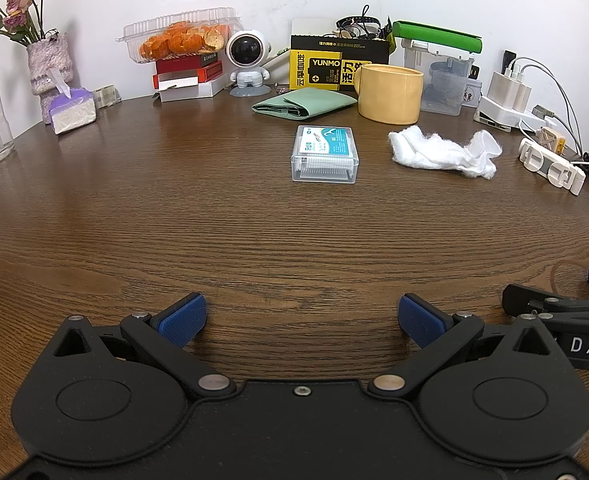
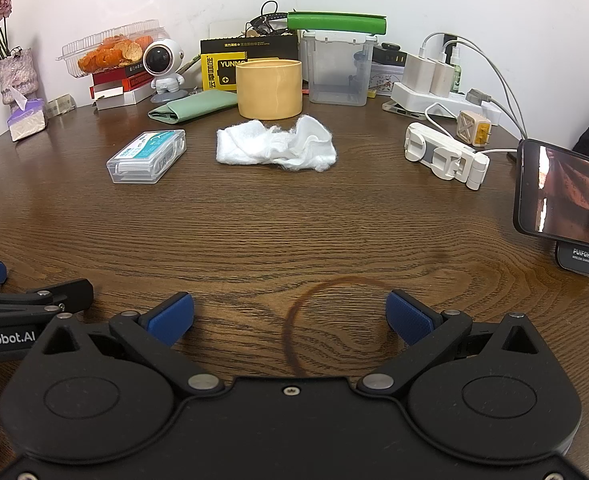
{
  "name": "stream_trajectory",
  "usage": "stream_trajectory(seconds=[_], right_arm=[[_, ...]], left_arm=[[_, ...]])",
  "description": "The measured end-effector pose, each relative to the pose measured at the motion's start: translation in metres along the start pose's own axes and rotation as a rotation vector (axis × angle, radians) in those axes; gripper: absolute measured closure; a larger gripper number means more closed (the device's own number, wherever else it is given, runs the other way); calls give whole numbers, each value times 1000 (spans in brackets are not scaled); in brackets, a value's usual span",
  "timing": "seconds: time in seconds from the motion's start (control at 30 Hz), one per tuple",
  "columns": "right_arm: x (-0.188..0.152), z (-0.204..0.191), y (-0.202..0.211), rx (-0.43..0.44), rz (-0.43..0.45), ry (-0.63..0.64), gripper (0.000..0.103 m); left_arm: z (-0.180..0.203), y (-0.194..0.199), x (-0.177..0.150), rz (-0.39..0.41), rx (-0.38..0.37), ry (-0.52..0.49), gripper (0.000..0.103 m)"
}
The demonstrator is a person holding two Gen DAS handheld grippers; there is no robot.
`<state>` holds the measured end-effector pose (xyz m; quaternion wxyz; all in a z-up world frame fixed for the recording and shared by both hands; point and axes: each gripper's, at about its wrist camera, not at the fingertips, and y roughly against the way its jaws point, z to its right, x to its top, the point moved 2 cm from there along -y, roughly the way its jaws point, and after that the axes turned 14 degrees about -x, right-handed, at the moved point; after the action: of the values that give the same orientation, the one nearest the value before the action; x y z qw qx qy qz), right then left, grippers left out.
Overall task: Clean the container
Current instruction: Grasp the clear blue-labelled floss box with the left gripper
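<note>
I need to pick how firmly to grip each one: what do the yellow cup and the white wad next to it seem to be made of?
Yellow cup: probably glazed ceramic, with thick walls and a soft, even sheen. White wad: soft cloth or cotton, crumpled, with fuzzy, fraying edges; which of the two I cannot tell.

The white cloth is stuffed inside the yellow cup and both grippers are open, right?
Not quite. The white cloth is not inside the yellow cup; it lies on the table in front of the cup, as the right wrist view shows. The left gripper and right gripper are both open, with nothing between their fingers.
</note>
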<state>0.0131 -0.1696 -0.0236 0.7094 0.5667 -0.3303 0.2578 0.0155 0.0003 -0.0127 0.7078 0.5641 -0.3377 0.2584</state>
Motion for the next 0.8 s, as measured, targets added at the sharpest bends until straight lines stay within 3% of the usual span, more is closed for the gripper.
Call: stream_trajectory(seconds=[0.5,0.67,0.73,0.8], right_arm=[[-2,0,-3,0,0,0,0],[-2,0,-2,0,0,0,0],[-2,-1,-2,0,0,0,0],[-2,-1,-2,0,0,0,0]], left_arm=[[-5,0,6,-1,-27,7,0],[-17,-5,31,45,-69,78,0],[-15,-20,48,29,-94,68,0],[-14,-42,65,19,-67,44,0]])
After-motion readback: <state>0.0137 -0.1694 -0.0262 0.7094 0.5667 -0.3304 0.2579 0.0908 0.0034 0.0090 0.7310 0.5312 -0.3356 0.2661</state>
